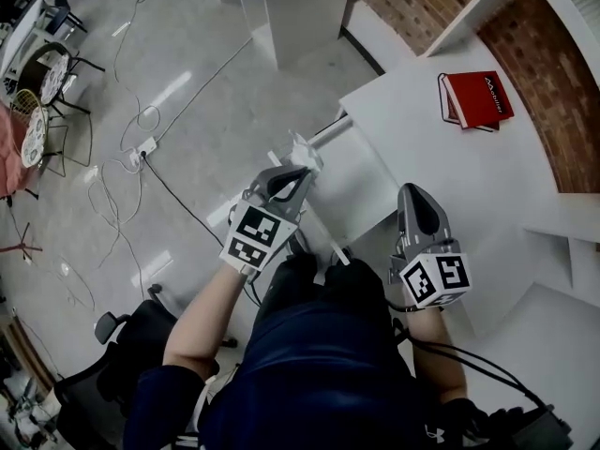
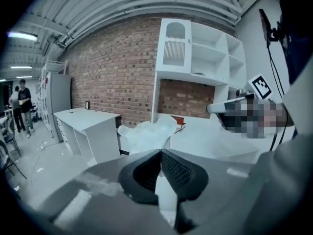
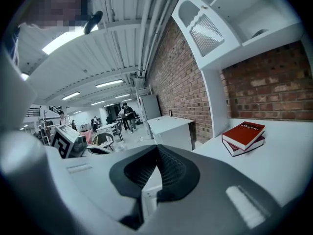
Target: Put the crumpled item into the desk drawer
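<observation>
Apparently crumpled paper (image 1: 302, 146) pinched by left claw (image 1: 298, 172), over open drawer (image 1: 361, 184).

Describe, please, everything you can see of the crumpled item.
The crumpled item is white, thin and slightly translucent, like paper or plastic film, bunched into irregular folds. It sticks out beyond the left gripper, whose fingers are shut on it. It is clear of any surface, by the edge of the open drawer in the head view.
</observation>
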{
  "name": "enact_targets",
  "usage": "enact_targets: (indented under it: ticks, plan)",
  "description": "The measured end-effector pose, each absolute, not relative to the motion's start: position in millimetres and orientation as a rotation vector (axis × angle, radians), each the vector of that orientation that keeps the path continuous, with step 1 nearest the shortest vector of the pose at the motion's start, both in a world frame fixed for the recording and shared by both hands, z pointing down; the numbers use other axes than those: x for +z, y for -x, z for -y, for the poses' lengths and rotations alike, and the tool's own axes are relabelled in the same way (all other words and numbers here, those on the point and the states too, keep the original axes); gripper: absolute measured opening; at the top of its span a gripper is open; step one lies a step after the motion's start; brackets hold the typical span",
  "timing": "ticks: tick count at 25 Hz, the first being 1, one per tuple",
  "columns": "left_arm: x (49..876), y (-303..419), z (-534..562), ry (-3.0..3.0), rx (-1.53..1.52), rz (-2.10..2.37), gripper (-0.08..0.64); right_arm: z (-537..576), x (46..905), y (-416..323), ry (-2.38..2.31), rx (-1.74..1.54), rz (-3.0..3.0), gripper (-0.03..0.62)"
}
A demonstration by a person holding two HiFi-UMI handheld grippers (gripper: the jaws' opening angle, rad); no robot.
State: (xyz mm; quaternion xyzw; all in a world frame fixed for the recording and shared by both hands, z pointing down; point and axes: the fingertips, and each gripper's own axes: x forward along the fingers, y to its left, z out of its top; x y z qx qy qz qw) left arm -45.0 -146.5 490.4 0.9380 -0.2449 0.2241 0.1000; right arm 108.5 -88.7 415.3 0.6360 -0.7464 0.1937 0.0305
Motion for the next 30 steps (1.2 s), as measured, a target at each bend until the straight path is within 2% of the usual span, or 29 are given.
enact_targets:
  ticks: [17,30]
  plan:
    - [639.0,-49.2,175.5,-2.588,1.168,0.468,0.005,128.1,477.1,-147.5,-1.874,0.818,2.258,0.002]
    - [754.0,-70.4,181.9,-2.407,1.544,0.317,0.005,128.2,513.2,-179.8,-1.868,0.928,2.175,0.002]
